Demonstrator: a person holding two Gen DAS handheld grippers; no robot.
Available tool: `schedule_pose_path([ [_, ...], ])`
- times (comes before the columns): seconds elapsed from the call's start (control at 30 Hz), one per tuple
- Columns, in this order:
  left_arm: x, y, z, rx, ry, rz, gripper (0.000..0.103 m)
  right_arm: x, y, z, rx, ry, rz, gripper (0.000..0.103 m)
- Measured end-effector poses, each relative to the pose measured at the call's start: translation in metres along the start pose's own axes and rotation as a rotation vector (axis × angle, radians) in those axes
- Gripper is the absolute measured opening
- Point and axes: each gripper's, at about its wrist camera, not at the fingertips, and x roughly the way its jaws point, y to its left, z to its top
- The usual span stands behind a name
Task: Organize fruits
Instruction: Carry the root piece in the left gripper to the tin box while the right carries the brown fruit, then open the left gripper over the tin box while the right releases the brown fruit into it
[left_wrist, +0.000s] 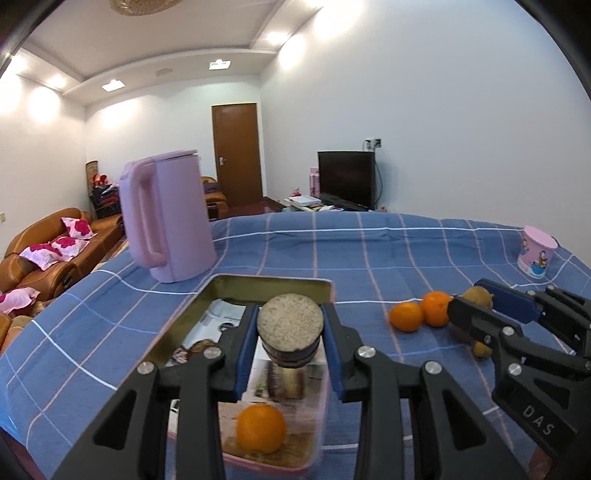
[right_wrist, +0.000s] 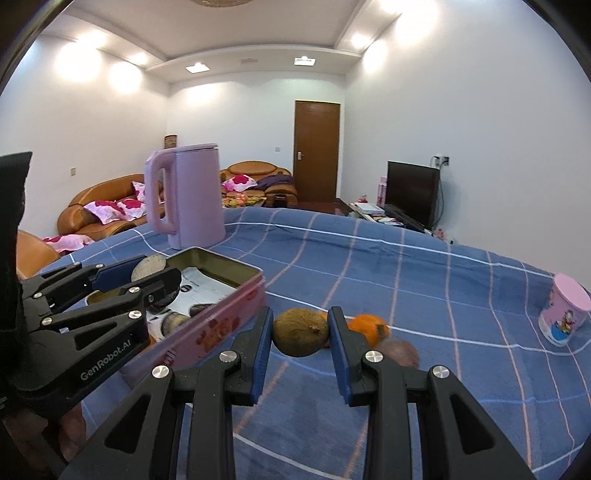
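Observation:
My left gripper is shut on a brown fruit with a flat pale cut face and holds it above the pink tin box. An orange lies in the near end of the box. My right gripper is shut on a brown kiwi just above the blue checked cloth, right of the box. Two oranges lie on the cloth beside the right gripper. Another orange and a blurred brownish fruit lie behind the kiwi.
A pink kettle stands on the far left of the table. A pink cartoon cup stands upside down at the far right; it also shows in the right wrist view. A sofa, a television and a door lie beyond the table.

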Motion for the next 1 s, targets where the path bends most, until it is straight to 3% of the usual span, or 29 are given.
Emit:
schedule_pose_path([
  [0.5,0.009,0.048,0.002,-0.058,0.029,0.100,0.036,0.022,0.043,0.025,-0.069,-0.008,0.077,0.032],
  [1.0,0.020,0.074,-0.005,-0.070,0.074,0.147,0.036,0.042,0.075,0.035,-0.104,0.006,0.137,0.032],
])
